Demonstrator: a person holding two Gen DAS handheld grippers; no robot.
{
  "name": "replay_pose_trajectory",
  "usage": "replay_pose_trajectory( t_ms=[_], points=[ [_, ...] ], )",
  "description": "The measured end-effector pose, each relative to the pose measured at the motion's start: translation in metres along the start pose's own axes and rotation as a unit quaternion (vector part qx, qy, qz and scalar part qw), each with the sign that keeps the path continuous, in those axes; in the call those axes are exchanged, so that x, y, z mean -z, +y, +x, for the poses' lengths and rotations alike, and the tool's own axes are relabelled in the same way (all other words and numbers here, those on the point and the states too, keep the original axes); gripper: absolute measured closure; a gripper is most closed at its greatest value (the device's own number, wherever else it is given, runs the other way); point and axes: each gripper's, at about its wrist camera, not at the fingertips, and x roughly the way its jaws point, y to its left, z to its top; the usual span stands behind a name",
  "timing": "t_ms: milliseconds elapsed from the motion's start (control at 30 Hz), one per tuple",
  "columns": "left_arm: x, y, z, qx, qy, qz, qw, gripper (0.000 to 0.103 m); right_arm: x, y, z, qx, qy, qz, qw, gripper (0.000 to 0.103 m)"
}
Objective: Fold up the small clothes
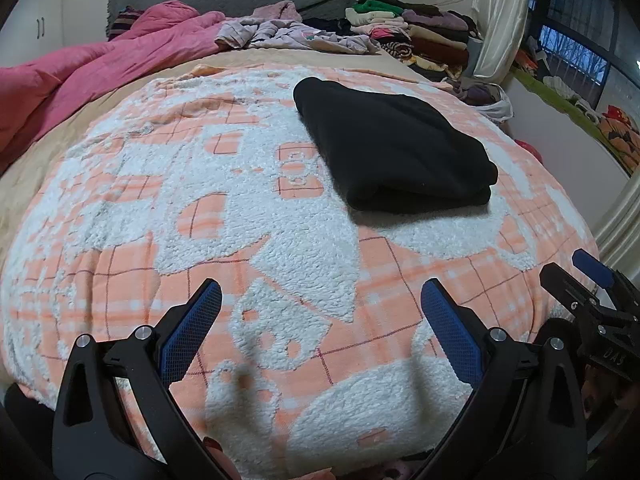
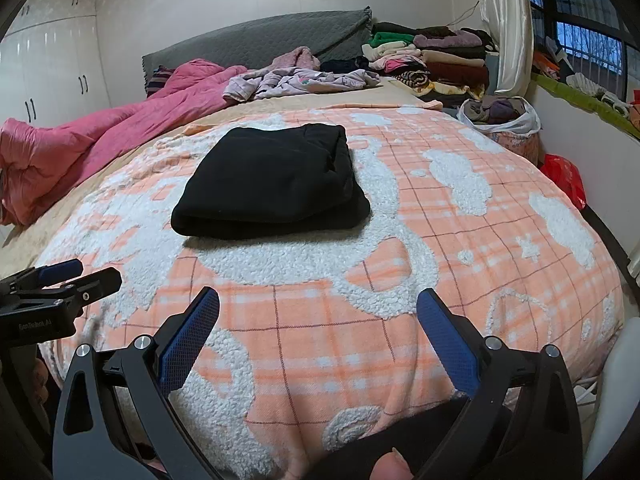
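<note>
A black garment (image 1: 394,146) lies folded into a thick rectangle on the orange-and-white fleece blanket (image 1: 224,240); the right wrist view shows the garment (image 2: 272,184) at centre left on the blanket (image 2: 440,248). My left gripper (image 1: 320,292) hovers open over the blanket's near edge, short of the garment, with nothing between its blue pads. My right gripper (image 2: 318,300) is open too, empty, in front of the garment. Each gripper shows in the other's view: the right gripper (image 1: 592,280) at the far right, the left gripper (image 2: 68,276) at the far left.
A pink quilt (image 2: 100,128) is bunched at the back left. Loose pale clothes (image 2: 300,80) lie by the grey headboard (image 2: 260,40). A stack of folded clothes (image 2: 436,60) stands at the back right, with a white bag (image 2: 500,116) and a red bag (image 2: 564,176) beside the bed.
</note>
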Motion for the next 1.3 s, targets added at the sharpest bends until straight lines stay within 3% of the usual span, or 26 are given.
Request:
replay_pose_trajectory(
  t_ms=[1300],
  points=[
    [-0.0018,0.0026,-0.001,-0.008,0.004,-0.001,1.0,0.01,0.0003,-0.0001,-0.0007,0.003,0.001,-0.001,1.0,0.005]
  ],
)
